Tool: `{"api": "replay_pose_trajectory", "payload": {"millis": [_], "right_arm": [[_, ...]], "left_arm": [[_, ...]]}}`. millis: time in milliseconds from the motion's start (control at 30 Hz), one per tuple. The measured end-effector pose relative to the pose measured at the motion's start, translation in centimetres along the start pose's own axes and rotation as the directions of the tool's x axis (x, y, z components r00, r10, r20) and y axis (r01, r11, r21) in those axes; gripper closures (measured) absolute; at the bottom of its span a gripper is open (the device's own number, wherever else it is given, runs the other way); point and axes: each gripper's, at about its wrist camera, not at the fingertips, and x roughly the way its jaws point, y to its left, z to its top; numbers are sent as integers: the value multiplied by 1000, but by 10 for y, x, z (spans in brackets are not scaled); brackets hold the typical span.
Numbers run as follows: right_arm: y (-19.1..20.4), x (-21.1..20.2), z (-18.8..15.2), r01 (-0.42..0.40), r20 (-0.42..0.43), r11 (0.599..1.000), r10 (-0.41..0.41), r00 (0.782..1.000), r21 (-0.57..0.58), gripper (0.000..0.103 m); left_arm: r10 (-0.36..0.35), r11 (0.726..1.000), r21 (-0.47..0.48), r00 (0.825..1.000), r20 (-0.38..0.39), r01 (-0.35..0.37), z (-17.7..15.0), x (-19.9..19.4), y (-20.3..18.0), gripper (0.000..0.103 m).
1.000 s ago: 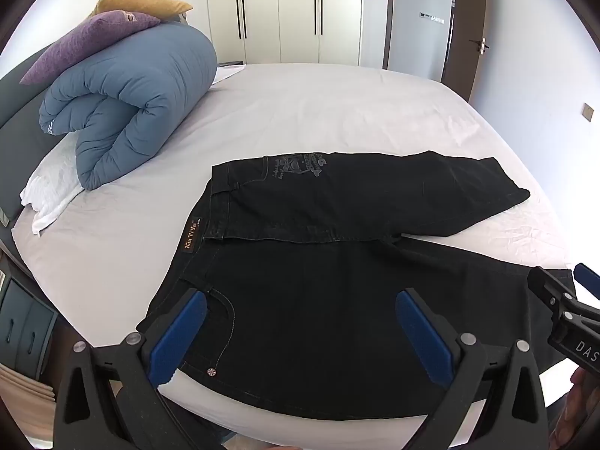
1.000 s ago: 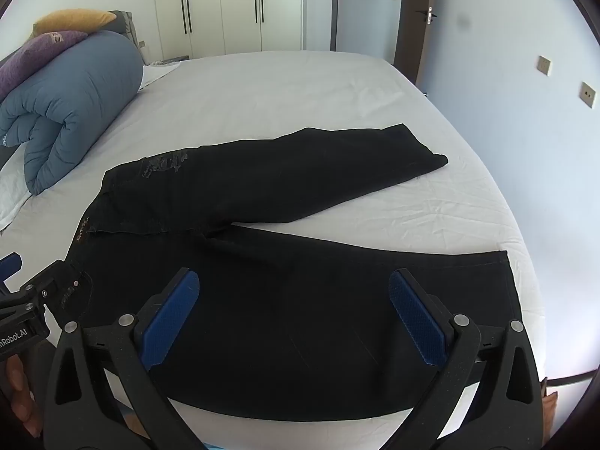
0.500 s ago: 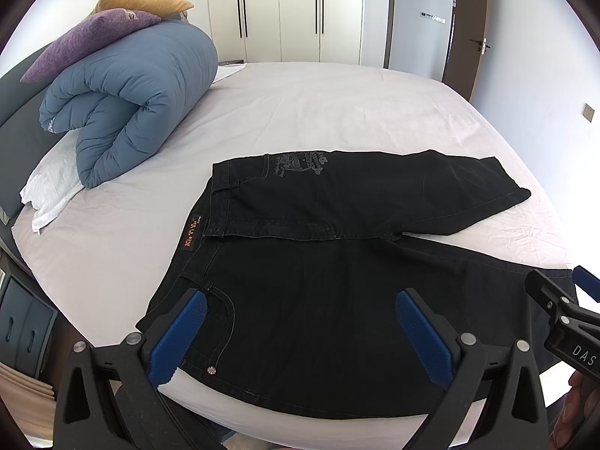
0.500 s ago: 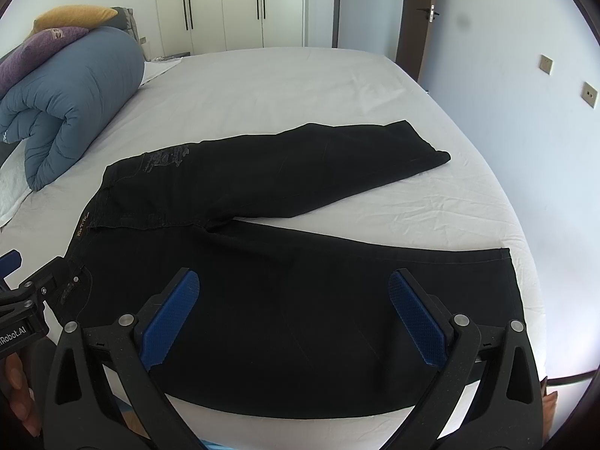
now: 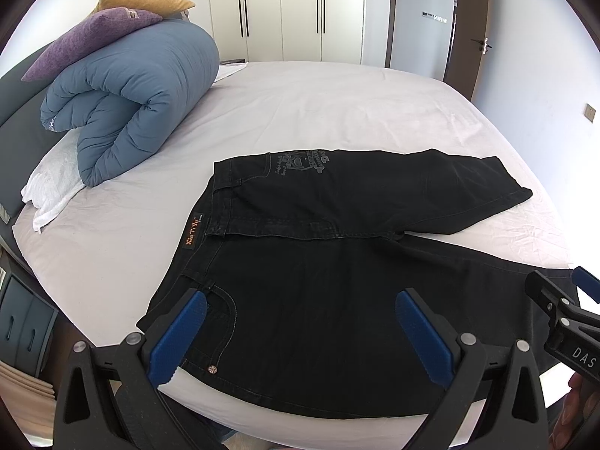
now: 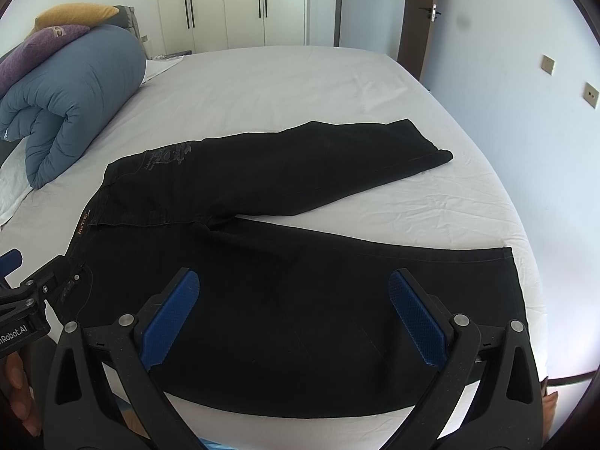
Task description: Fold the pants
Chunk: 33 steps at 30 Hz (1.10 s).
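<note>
Black pants (image 5: 318, 281) lie flat on the white bed (image 5: 318, 112), waistband to the left, legs spread in a V to the right. They also show in the right wrist view (image 6: 281, 281). The far leg (image 6: 318, 165) angles toward the back right, and the near leg (image 6: 412, 281) runs along the bed's front edge. My left gripper (image 5: 300, 322) is open and empty above the waist and pocket area. My right gripper (image 6: 294, 307) is open and empty above the near leg. Each gripper shows at the edge of the other's view.
A rolled blue duvet (image 5: 131, 101) with purple and yellow pillows (image 5: 93, 33) lies at the bed's far left. White wardrobes (image 5: 285, 11) and a door (image 5: 472, 37) stand behind. The wall (image 6: 543, 112) runs close along the bed's right side.
Both grippers have drifted slightly; the pants sit a little lower in both views. The pants have not moved and both grippers stay open.
</note>
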Motion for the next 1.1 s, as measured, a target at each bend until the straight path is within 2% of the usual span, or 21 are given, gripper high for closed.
{"api": "replay_pose_trajectory", "payload": {"millis": [1100], "right_arm": [[4,3,-3,-2,-4,1000,2,1000,-1,0]], "left_arm": [[2,1000,1,1000,-2,-2,0,0,0,0]]}}
